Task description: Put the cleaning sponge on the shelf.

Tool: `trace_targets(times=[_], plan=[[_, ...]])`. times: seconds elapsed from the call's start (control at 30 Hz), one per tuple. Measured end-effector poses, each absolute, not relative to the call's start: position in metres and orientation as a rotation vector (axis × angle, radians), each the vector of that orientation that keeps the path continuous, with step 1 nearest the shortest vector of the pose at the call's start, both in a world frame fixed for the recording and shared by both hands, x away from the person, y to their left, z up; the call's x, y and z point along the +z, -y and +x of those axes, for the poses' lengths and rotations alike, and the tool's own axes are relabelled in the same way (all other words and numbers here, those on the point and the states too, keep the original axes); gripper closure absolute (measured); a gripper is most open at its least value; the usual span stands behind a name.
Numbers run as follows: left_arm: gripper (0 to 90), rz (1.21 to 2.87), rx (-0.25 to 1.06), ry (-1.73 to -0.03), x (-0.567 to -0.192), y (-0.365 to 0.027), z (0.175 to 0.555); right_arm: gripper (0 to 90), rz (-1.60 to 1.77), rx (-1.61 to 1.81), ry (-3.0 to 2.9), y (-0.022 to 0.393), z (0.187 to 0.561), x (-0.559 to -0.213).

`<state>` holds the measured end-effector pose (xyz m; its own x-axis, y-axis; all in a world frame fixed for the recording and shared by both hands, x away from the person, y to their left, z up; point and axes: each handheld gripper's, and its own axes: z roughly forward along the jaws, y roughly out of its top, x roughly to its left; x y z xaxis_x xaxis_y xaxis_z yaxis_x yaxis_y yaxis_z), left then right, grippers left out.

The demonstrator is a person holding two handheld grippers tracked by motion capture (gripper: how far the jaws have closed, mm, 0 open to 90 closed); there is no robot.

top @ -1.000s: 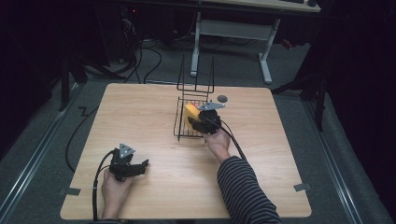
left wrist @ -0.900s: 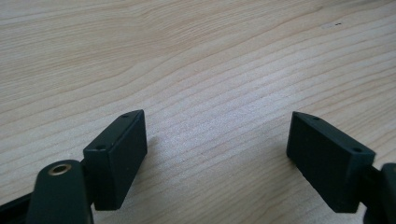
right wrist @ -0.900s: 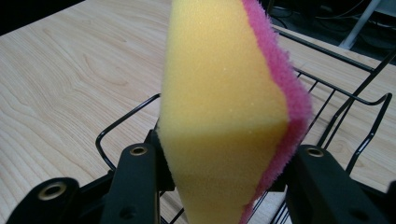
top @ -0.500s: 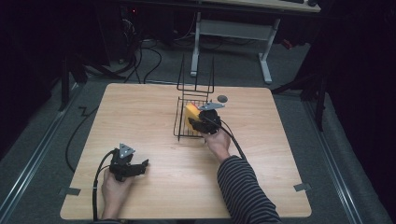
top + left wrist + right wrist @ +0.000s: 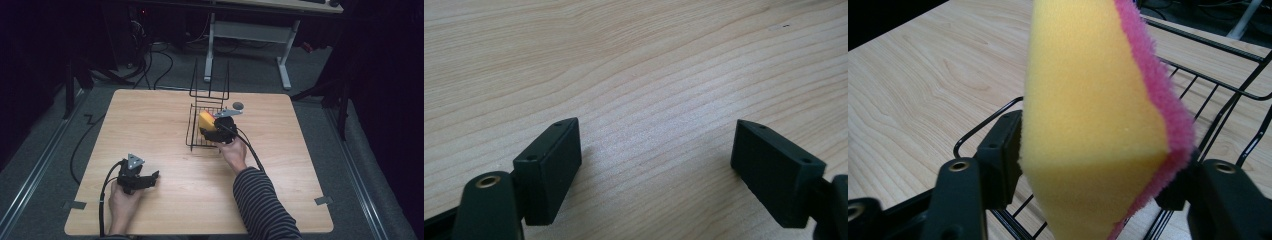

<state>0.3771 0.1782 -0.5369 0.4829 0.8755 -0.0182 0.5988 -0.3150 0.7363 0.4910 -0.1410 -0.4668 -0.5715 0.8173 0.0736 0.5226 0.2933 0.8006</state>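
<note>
A yellow sponge (image 5: 205, 121) with a pink scouring side stands on edge inside a black wire basket (image 5: 192, 134) at the table's middle. In the right gripper view the sponge (image 5: 1088, 110) sits full and unsquashed between the jaws of my right gripper (image 5: 1088, 170), over the basket's wires (image 5: 1218, 47). Those jaws have just been opening, and their pads flank the sponge without pinching it. The right gripper (image 5: 212, 130) reaches into the basket from its near right side. My left gripper (image 5: 150, 177) rests low near the front left, open and empty over bare wood (image 5: 656, 150).
The basket's tall wire back (image 5: 210, 80) rises on its far side. A small grey round object (image 5: 238, 105) lies just behind the basket to the right. The wooden table (image 5: 300, 190) has free room left and right. Desk legs and cables stand on the floor beyond.
</note>
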Motion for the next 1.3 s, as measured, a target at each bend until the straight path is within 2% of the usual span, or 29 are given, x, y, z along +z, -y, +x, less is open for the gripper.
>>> trace_targets(times=[0.27, 0.47, 1.3], plan=[[20.8, 2.036, 0.511, -1.214, -0.537, -0.178, 0.377, 27.6, 1.210, 1.210, -2.227, 0.147, 0.488, -0.460], [20.9, 2.037, 0.512, -1.214, -0.537, -0.178, 0.377, 25.0, 1.196, 1.203, -2.244, 0.147, 0.484, -0.455], [20.9, 2.036, 0.512, -1.214, -0.537, -0.178, 0.377, 24.0, 1.170, 1.250, -2.194, 0.171, 0.461, -0.431]])
